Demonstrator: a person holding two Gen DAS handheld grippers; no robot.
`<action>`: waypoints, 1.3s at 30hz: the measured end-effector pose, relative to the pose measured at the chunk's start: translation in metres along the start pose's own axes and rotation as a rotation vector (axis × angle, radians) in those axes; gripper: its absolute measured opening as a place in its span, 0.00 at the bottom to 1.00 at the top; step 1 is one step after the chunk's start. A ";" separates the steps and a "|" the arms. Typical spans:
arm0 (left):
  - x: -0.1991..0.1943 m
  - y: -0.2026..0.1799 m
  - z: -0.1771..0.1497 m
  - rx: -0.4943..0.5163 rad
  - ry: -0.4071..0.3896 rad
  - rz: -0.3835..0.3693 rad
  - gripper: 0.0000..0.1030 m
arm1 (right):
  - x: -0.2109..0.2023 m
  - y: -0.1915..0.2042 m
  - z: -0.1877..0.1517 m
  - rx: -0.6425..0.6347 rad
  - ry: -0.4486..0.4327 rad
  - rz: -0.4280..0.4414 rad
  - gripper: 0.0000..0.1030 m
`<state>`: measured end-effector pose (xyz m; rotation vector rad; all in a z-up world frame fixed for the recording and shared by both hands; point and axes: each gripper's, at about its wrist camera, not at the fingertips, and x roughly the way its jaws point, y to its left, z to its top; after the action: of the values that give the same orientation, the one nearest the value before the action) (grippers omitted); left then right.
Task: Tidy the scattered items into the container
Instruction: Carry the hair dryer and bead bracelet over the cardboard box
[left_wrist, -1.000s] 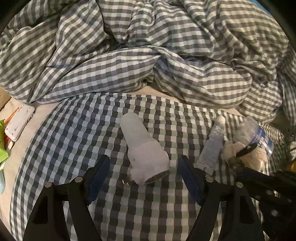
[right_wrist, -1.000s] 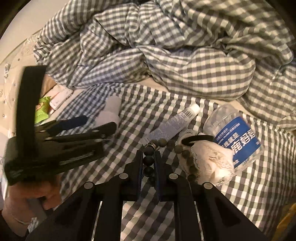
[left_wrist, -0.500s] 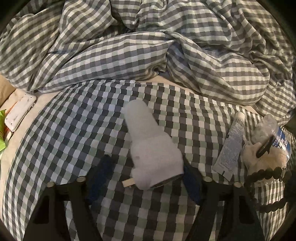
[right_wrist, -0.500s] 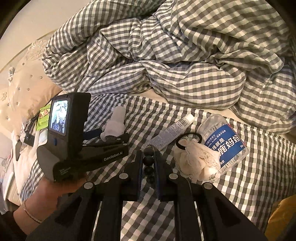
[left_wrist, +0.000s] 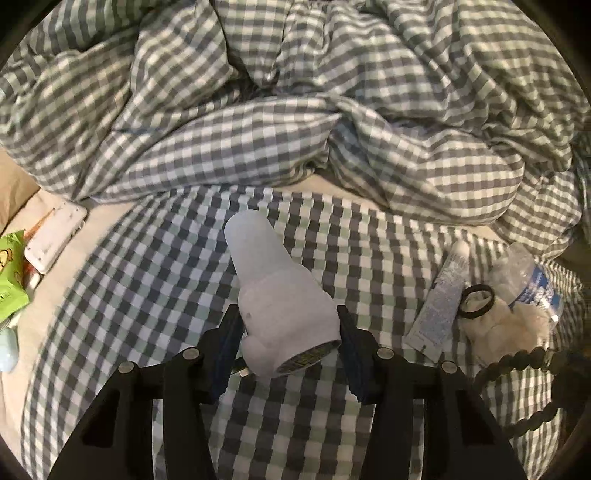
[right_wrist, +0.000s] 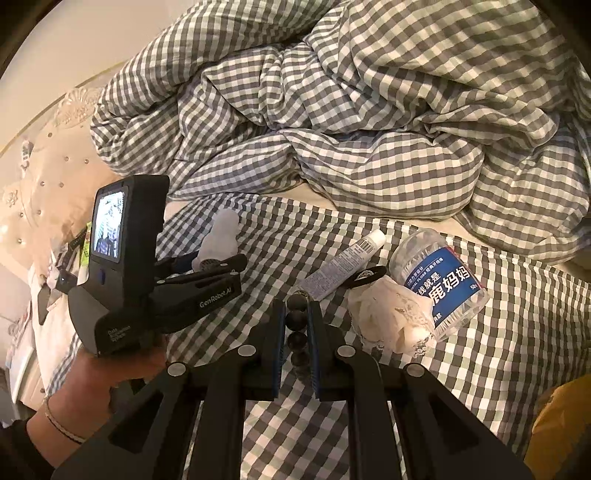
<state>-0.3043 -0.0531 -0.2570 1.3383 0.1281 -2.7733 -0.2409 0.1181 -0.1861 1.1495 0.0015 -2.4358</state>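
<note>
My left gripper (left_wrist: 288, 325) is shut on a white bottle-shaped item (left_wrist: 273, 288), which lies on the checked cloth (left_wrist: 147, 295); it also shows in the right wrist view (right_wrist: 218, 240). My right gripper (right_wrist: 297, 314) is shut on a string of dark beads (right_wrist: 296, 321), held above the cloth; the beads also hang at the right of the left wrist view (left_wrist: 517, 365). A small tube (right_wrist: 343, 266), a black hair ring (right_wrist: 365, 277) on a white lace cloth (right_wrist: 391, 317), and a clear tub with a blue label (right_wrist: 439, 280) lie ahead to the right.
A crumpled checked duvet (left_wrist: 332, 110) is heaped behind. At the left lie a white flat case (left_wrist: 55, 236) and a green packet (left_wrist: 11, 273). A padded headboard (right_wrist: 44, 173) stands at the far left. Something yellow (right_wrist: 561, 424) sits at the lower right.
My left gripper has closed in around the white bottle-shaped item and gripped it. My right gripper has lifted and drawn back with the beads in it.
</note>
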 end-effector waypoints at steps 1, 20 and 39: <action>-0.003 0.000 0.001 0.000 -0.004 -0.002 0.49 | -0.003 0.001 0.000 -0.001 -0.003 0.000 0.11; -0.147 -0.021 0.008 0.047 -0.152 -0.076 0.49 | -0.130 0.014 -0.005 0.002 -0.141 -0.012 0.11; -0.301 -0.092 -0.015 0.143 -0.306 -0.157 0.49 | -0.287 -0.001 -0.040 0.033 -0.306 -0.116 0.11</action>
<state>-0.1140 0.0452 -0.0255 0.9467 0.0204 -3.1322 -0.0525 0.2390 -0.0017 0.7987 -0.0674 -2.7003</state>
